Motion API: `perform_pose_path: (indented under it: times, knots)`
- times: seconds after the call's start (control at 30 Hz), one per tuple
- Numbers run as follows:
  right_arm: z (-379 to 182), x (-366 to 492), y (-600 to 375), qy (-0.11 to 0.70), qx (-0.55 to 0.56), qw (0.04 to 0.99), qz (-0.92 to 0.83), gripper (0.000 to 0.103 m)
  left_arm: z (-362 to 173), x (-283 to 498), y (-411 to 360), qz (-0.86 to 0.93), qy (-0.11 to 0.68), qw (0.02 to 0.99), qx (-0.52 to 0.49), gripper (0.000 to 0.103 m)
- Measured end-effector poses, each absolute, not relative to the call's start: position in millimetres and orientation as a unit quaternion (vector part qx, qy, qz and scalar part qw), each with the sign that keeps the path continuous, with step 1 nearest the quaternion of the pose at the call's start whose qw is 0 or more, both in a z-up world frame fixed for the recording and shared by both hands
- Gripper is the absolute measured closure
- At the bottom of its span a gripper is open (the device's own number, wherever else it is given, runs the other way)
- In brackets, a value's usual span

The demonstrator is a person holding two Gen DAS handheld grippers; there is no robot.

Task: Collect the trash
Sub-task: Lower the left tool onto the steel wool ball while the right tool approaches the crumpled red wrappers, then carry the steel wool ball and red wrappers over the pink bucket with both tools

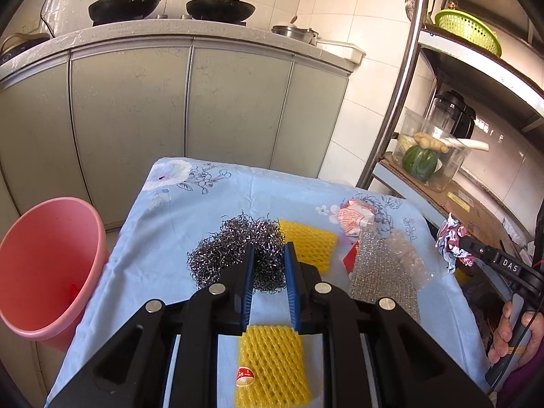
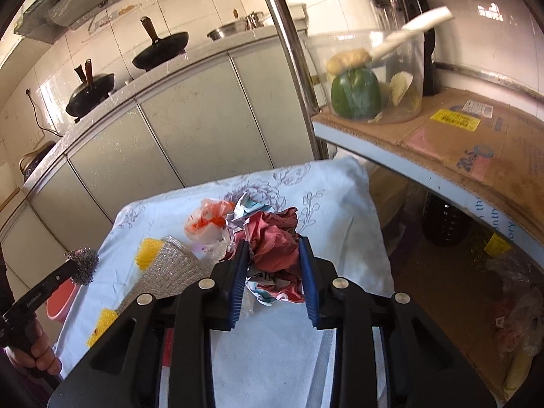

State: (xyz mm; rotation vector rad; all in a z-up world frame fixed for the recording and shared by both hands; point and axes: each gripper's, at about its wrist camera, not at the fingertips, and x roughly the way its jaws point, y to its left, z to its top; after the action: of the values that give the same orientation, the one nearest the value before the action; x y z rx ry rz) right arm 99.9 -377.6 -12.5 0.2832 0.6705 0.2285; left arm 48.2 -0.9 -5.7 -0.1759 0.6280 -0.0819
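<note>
A grey steel wool scourer point(image 1: 231, 251) sits between the blue pads of my left gripper point(image 1: 270, 255), which is shut on it just above the blue floral tablecloth point(image 1: 190, 210). The right wrist view shows that scourer point(image 2: 85, 261) lifted at the left gripper's point(image 2: 75, 268) tip. My right gripper point(image 2: 273, 248) is shut on a crumpled red and white wrapper point(image 2: 275, 234), seen from the left as a wad point(image 1: 448, 241) off the table's right edge. A pink bin point(image 1: 44, 265) stands at the table's left side.
On the cloth lie two yellow foam nets point(image 1: 309, 243) point(image 1: 268, 363), a silver scouring cloth point(image 1: 380, 272), bubble wrap point(image 1: 408, 255) and a red-white plastic bag point(image 1: 353, 219). Grey cabinets point(image 1: 136, 108) stand behind. A metal shelf rack point(image 2: 442, 149) with a clear vegetable container is on the right.
</note>
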Motion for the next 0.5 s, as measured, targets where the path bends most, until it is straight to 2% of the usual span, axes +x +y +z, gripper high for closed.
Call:
perform_pose_path:
  times: [0.5]
  knots:
    - [39.6, 68.8, -337.8, 0.264, 0.106, 0.946, 0.156, 0.072, 26.1, -2.2, 18.7, -0.027, 0.244, 0.966, -0.088, 0.087]
